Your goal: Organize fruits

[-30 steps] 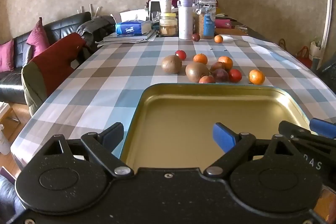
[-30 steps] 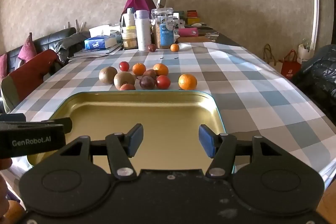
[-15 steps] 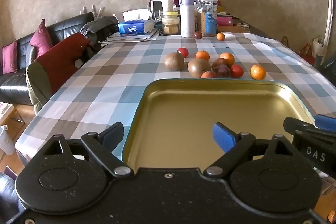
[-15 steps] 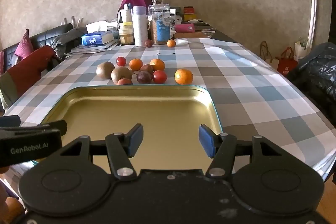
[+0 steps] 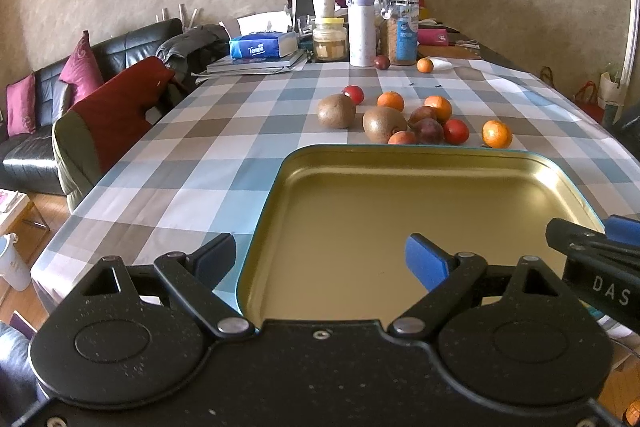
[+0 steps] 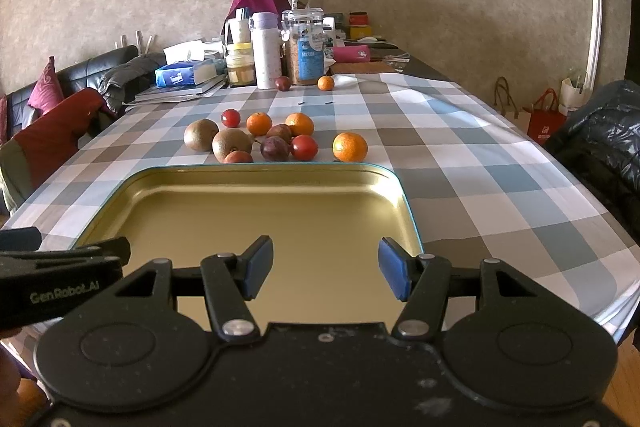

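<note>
fruits lie in a loose bunch on the checked tablecloth, just past the far rim of the gold tray, well ahead of both tools. in the bunch are two brown kiwis, the left kiwi and the right kiwi close together, with a small red tomato behind them. to the right sit two oranges, dark purple fruits, a red tomato and a peach-coloured fruit right against the tray rim. one orange sits a little apart on the right of the bunch. farther back, near the white bottle and the jar, a dark fruit and a small orange lie on their own.

the left gripper is held low and level over the near left edge of the tray, pointing down the table toward the bunch. its blue-padded fingers are spread wide, with nothing between them and nothing touched.

the right gripper is held the same way over the near right part of the tray, beside the left one, whose black side shows at the left edge of the right wrist view. its fingers are also parted wide and hold nothing; only the bare tray floor shows between them.
</note>
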Action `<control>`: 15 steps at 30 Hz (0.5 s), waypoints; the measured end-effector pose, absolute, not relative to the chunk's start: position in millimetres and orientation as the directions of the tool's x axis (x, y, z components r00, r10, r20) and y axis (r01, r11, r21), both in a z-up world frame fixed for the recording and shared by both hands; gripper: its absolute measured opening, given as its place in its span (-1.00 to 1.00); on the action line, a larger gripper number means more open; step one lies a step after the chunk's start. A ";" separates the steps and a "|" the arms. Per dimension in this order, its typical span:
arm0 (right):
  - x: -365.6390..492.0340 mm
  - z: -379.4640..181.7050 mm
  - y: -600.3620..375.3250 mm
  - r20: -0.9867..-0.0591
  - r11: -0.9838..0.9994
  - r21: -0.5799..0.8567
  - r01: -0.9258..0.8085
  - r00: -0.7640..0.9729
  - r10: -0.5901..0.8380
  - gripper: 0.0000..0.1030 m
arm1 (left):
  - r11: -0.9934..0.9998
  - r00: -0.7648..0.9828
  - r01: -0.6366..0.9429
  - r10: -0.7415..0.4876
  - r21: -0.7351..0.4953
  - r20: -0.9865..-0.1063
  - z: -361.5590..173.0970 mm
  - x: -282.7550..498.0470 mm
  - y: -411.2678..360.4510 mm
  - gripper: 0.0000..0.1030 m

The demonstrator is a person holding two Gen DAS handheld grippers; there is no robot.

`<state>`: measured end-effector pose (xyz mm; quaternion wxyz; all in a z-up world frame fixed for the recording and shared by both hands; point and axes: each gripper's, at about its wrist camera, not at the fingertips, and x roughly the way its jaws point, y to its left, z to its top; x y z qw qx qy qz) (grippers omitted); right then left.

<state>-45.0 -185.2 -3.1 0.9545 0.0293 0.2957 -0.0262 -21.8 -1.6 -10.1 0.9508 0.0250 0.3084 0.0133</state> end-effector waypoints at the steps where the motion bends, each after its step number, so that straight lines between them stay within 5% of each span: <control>1: -45.0 -3.1 -185.2 -0.566 0.997 0.040 0.067 0.824 -0.033 0.19 | 0.998 0.810 -0.009 0.040 0.056 -0.586 -10.0 -21.9 -1.4 0.79; 15: -46.0 -1.9 -182.2 -0.569 0.997 0.037 0.065 0.821 -0.032 0.19 | 0.998 0.809 -0.009 0.041 0.056 -0.587 -9.4 -21.1 -2.7 0.79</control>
